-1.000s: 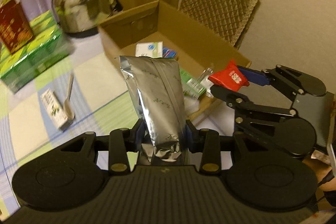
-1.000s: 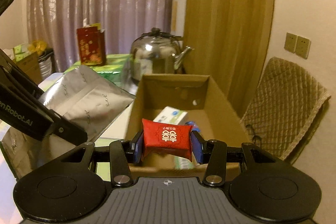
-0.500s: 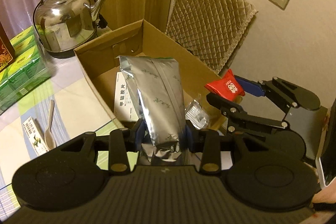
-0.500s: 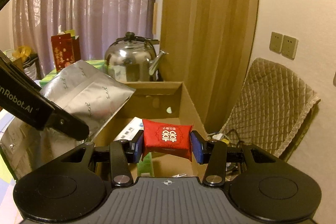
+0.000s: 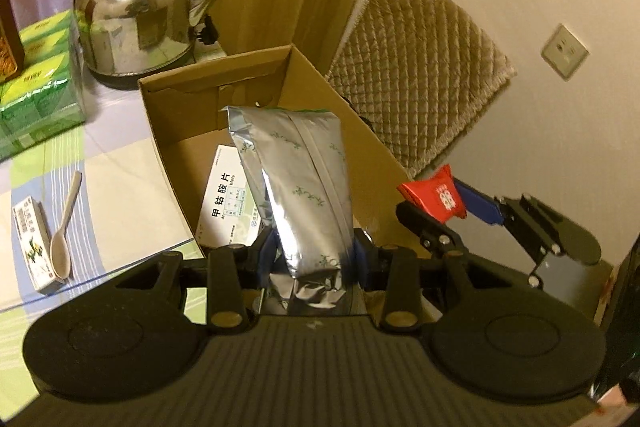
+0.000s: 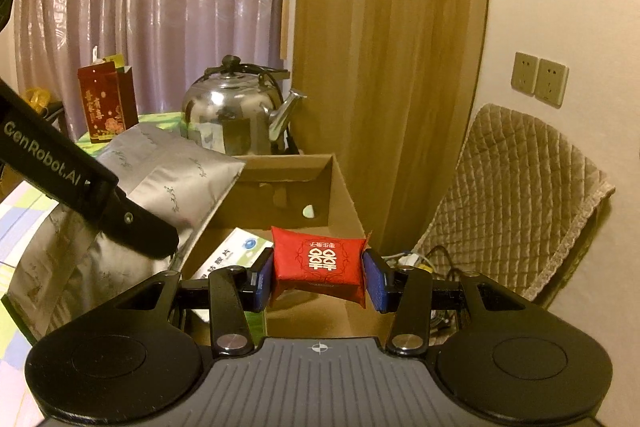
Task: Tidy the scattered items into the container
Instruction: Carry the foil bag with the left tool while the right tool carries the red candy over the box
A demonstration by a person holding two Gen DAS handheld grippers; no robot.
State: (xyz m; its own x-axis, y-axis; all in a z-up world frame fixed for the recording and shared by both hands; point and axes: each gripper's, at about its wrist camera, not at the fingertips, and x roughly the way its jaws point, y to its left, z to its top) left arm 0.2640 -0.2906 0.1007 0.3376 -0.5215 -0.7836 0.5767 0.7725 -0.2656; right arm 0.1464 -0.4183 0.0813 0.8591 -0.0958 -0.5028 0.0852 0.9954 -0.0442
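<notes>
My left gripper (image 5: 314, 257) is shut on a tall silver foil pouch (image 5: 298, 187), held upright over the near end of the open cardboard box (image 5: 160, 135). The same silver pouch (image 6: 160, 179) shows at the left of the right wrist view. My right gripper (image 6: 318, 277) is shut on a small red packet (image 6: 318, 263) with white characters, above the box's (image 6: 340, 183) right side. The red packet (image 5: 434, 197) also appears in the left wrist view, just past the box's right wall. A white medicine carton (image 5: 226, 203) lies inside the box.
On the checked tablecloth left of the box lie a small white carton (image 5: 34, 247) and a pale spoon (image 5: 64, 227). A steel kettle (image 5: 136, 31) stands behind the box, green boxes (image 5: 36, 83) beside it. A quilted chair back (image 5: 416, 83) stands to the right.
Both grippers have moved toward and over the box with their loads. The silver pouch now hangs above the box's inside, and the red packet sits nearer the box's right wall.
</notes>
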